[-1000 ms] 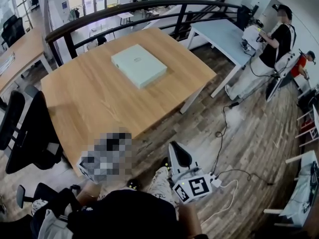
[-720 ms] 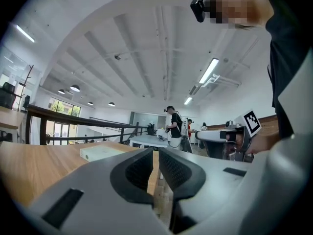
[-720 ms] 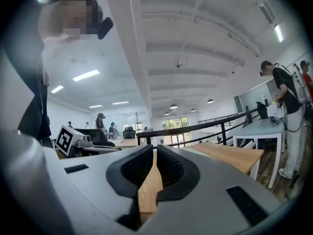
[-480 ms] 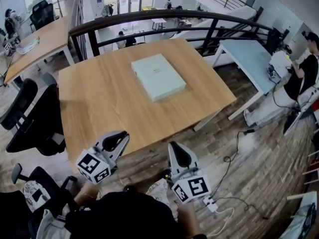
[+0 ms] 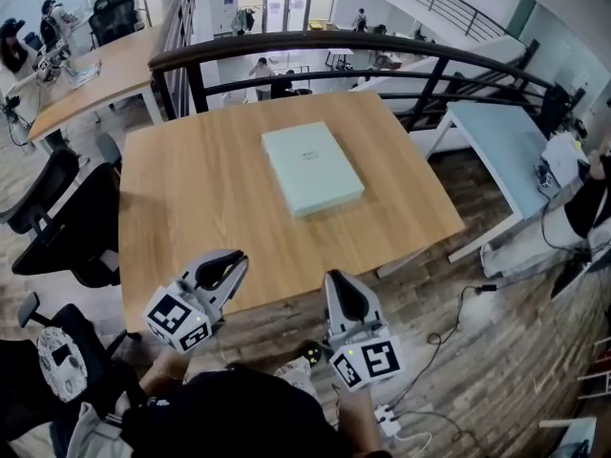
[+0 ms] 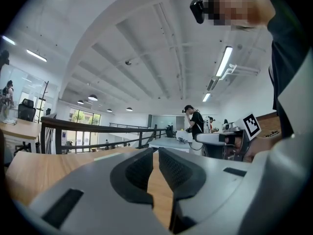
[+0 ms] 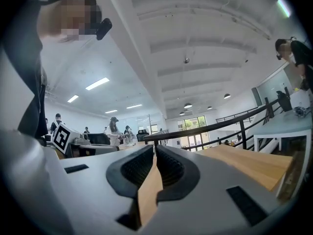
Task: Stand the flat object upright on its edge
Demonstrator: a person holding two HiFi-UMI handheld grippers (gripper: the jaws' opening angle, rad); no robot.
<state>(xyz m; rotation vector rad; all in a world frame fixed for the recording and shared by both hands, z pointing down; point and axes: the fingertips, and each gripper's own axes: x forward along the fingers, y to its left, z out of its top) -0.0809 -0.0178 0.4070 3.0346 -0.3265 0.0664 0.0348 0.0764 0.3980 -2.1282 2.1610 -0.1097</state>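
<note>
A flat pale green box (image 5: 312,168) lies flat on the wooden table (image 5: 191,198), a little past its middle. My left gripper (image 5: 229,261) hangs at the table's near edge, shut and empty, pointing level across the tabletop. My right gripper (image 5: 341,284) is just off the near edge over the floor, also shut with nothing between its jaws. Both are well short of the box. In the left gripper view the box (image 6: 105,155) shows as a thin pale strip beyond the shut left gripper (image 6: 155,153). The right gripper view shows the shut right gripper (image 7: 155,154) and no box.
A black railing (image 5: 315,41) runs behind the table. Black office chairs (image 5: 52,218) stand at its left. A light blue table (image 5: 501,141) stands at the right, and cables (image 5: 449,337) trail over the wooden floor. Other people work at desks further off.
The view has swung, so the table and box now sit nearer the picture's middle. Both grippers moved along with it, staying shut and low by the near edge.
</note>
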